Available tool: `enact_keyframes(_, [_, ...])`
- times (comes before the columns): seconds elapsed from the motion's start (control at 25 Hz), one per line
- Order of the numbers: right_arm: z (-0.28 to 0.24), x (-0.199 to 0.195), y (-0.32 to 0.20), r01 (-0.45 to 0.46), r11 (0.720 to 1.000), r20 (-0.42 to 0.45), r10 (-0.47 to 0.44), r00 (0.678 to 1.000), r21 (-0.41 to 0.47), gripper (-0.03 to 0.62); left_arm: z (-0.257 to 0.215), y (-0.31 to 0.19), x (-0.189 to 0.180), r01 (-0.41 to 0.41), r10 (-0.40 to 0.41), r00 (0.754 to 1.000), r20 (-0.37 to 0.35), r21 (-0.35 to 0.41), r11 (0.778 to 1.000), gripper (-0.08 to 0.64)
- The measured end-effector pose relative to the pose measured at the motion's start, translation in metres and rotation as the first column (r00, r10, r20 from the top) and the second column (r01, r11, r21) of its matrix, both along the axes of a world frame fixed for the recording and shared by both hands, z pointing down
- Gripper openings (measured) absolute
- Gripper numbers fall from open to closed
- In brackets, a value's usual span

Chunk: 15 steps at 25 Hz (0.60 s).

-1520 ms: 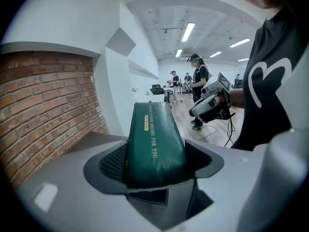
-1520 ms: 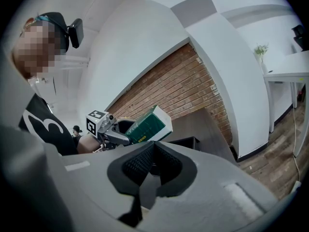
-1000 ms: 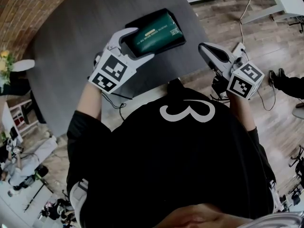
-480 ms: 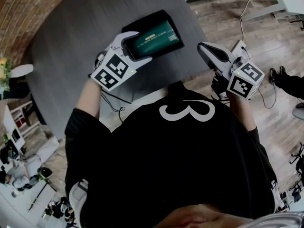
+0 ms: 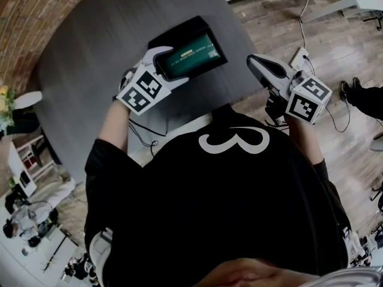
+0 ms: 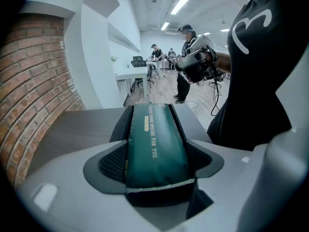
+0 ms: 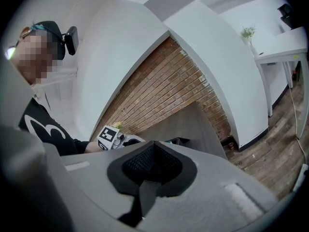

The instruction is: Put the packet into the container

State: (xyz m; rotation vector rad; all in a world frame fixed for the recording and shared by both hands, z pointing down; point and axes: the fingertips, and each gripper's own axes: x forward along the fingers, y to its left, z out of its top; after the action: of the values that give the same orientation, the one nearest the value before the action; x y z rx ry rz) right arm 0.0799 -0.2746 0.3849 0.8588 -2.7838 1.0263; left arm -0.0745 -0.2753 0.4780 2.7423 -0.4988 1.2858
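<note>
A dark green packet (image 5: 189,55) with pale print lies lengthwise in a black container (image 5: 179,30) near the right edge of the dark grey table (image 5: 84,52). My left gripper (image 5: 171,66) is shut on the packet's near end. In the left gripper view the packet (image 6: 153,146) fills the gap between the jaws, with the container's walls (image 6: 119,124) rising on both sides. My right gripper (image 5: 262,68) hangs off the table's right edge, over the floor. Its pads (image 7: 152,164) are pressed together and hold nothing.
A brick wall (image 5: 24,11) borders the table's far left side. Wooden floor with cables and a power strip (image 5: 299,56) lies to the right. A person's shoes (image 5: 361,103) show at the far right. White desks and several people (image 6: 157,57) stand in the background.
My left gripper has carried the packet away from my body and down into the black container. My right gripper has stayed almost still.
</note>
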Motion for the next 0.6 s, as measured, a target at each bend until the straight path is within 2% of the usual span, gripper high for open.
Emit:
enact_keyframes(0.32, [0.0012,0.01,-0.0076,-0.006,1.0,0.001,0.006,1.0,-0.009,0.002,0.0048,-0.009,0.0,0.038,-0.039,0.999,-0.017,-0.065,0.997,0.409])
enact_keyframes(0.6, [-0.0003,0.0034,-0.0018,0.022,1.0,0.016,-0.023,1.0,0.005,0.002,0.0001,-0.0111,-0.0028,0.081,-0.082,0.996,-0.035,-0.041,0.996,0.425])
